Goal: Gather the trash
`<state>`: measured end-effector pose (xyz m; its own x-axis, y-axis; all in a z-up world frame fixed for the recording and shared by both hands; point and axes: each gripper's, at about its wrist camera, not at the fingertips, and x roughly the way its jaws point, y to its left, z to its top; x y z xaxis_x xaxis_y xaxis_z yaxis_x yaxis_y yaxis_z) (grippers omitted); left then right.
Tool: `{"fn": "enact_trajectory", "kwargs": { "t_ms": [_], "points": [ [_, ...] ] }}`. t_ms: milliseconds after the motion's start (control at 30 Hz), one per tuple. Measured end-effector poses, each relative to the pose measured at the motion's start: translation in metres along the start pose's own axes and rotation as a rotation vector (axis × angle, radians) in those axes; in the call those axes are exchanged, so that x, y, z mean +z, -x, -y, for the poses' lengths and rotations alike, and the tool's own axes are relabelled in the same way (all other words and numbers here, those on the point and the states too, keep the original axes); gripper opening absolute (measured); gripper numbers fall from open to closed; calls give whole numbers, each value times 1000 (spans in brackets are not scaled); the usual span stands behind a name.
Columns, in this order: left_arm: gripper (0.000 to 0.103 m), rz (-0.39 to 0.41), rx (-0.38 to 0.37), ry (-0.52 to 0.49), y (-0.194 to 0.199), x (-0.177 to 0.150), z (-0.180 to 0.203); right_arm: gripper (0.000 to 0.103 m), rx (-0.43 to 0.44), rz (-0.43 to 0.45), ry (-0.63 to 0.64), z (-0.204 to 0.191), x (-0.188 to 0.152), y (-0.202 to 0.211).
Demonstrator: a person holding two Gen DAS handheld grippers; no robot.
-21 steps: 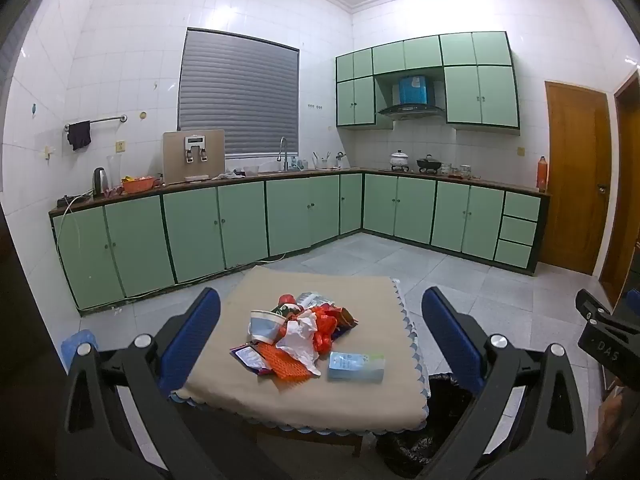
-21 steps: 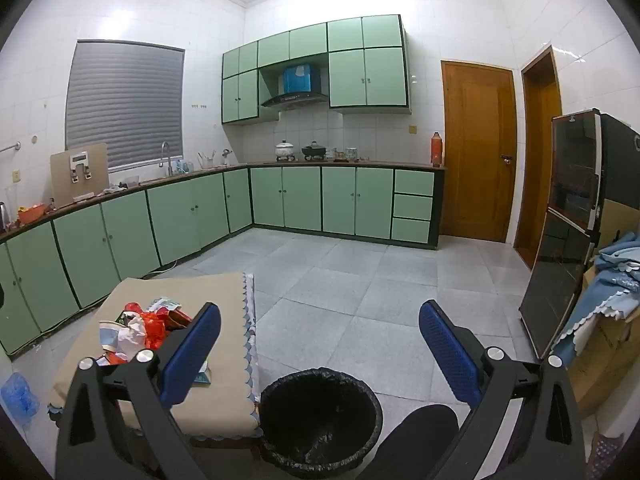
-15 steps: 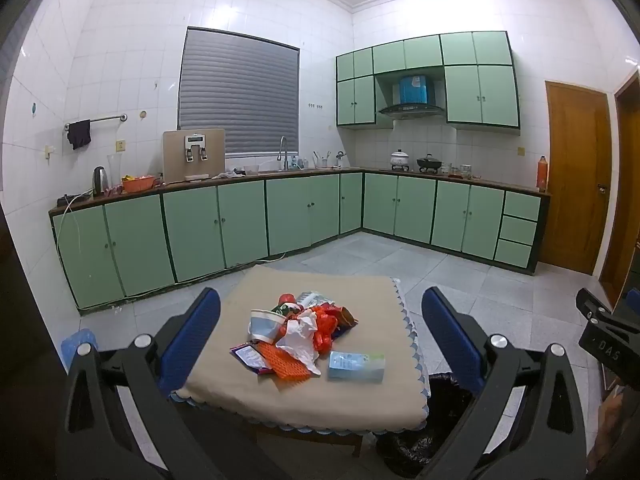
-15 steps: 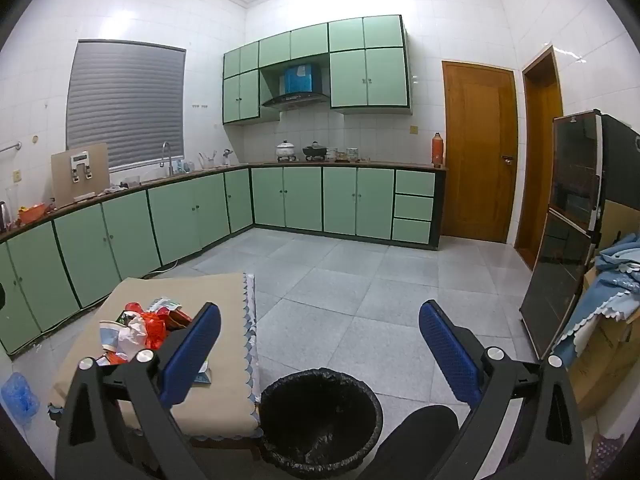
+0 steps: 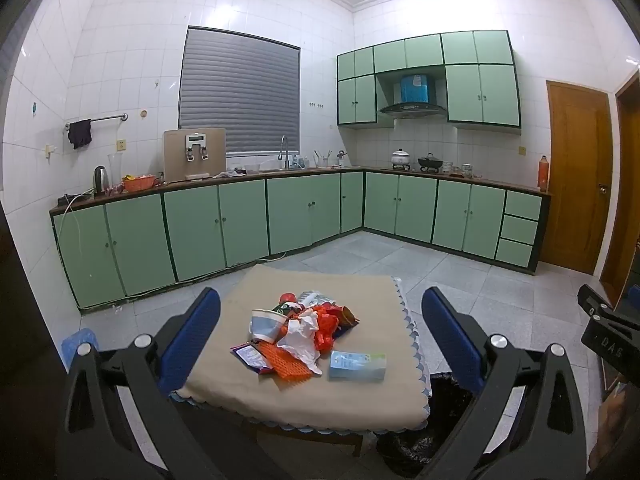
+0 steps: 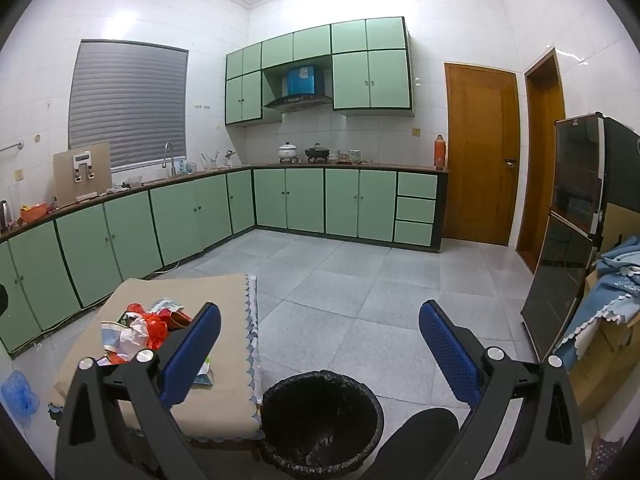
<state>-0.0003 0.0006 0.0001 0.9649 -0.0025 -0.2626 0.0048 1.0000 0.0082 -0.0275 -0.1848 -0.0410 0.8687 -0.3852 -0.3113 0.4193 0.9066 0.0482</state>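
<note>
The left tool (image 5: 320,332) stands fully open with nothing between its blue pads (image 5: 196,332), raised above the near edge of the worktop (image 5: 360,404) and aimed slightly downward. The right tool (image 6: 320,344) is likewise fully open and empty, held above the floor to the right of the worktop.

The worktop is a low table under a beige cloth with a scalloped hem. The trash pile (image 5: 308,330) lies near its centre. Contents:
- Paper cup (image 5: 266,324), lying on its side at the left of the pile, mouth facing right toward the pile, long axis roughly left to right.
- Crumpled white paper (image 5: 300,340) and red plastic wrappers (image 5: 326,326) in the middle.
- Orange mesh piece (image 5: 288,364), at the near side, long axis running from far left to near right.
- Light blue carton (image 5: 357,366), lying flat, just apart from the pile at its near right, long axis left to right.

The trash bin (image 6: 320,424), lined with a black bag, stands upright on the floor just beside the worktop's near right corner, mouth open upward.
</note>
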Motion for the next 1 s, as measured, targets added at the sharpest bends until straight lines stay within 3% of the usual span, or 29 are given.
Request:
{"fn": "enact_trajectory", "kwargs": {
  "t_ms": [1000],
  "points": [
    [98,-2,1,0,0,0,0,97,1,-2,-2,1,1,0]
  ]
}}
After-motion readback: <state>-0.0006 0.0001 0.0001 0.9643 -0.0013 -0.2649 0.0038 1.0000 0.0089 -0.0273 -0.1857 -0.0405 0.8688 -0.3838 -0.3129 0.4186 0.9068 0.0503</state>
